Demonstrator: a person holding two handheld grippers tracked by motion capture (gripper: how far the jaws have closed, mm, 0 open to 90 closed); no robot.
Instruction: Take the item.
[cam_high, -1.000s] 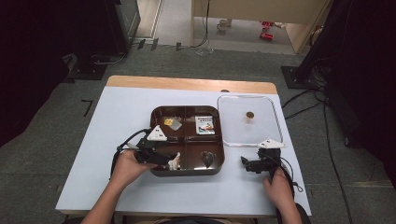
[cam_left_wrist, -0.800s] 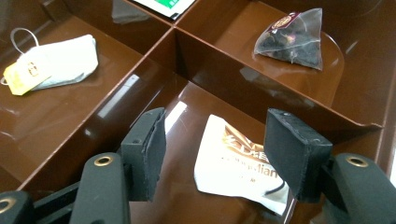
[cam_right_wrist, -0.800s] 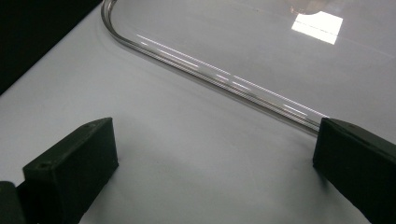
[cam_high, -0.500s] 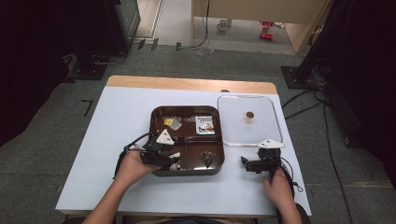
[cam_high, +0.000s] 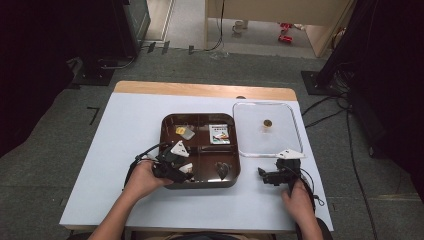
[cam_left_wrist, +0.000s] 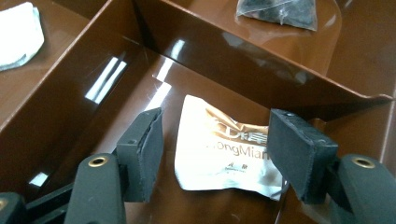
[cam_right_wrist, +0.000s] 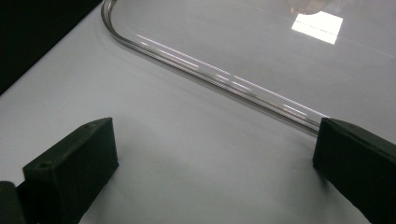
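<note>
The table (cam_high: 125, 150) carries a brown four-part tray (cam_high: 200, 183) and, just beside it on the right, a clear lid (cam_high: 285, 127) lying flat. Compared with a second ago, the left hand (cam_high: 142, 179) has shifted only slightly along the tray's near-left corner, while the right hand (cam_high: 298, 197) has kept its place on the bare table below the lid. The tray's contents lie as they did: nothing has been lifted out yet, so the pick is likely at its very start.

The left gripper (cam_left_wrist: 215, 154) reaches into the near-left compartment, where a small white sweet wrapper (cam_left_wrist: 224, 149) with gold print lies flat on the tray floor. Its jaws have just been opening and now stand apart on either side of the wrapper, the wrapper between them but not pressed by either pad. I judge the next move to be closing on it; the thin, flat packet could slip under the pads on the glossy floor.

The right gripper (cam_right_wrist: 215, 168) rests near the lid's rounded rim, jaws wide apart with only table between them, holding nothing.
</note>
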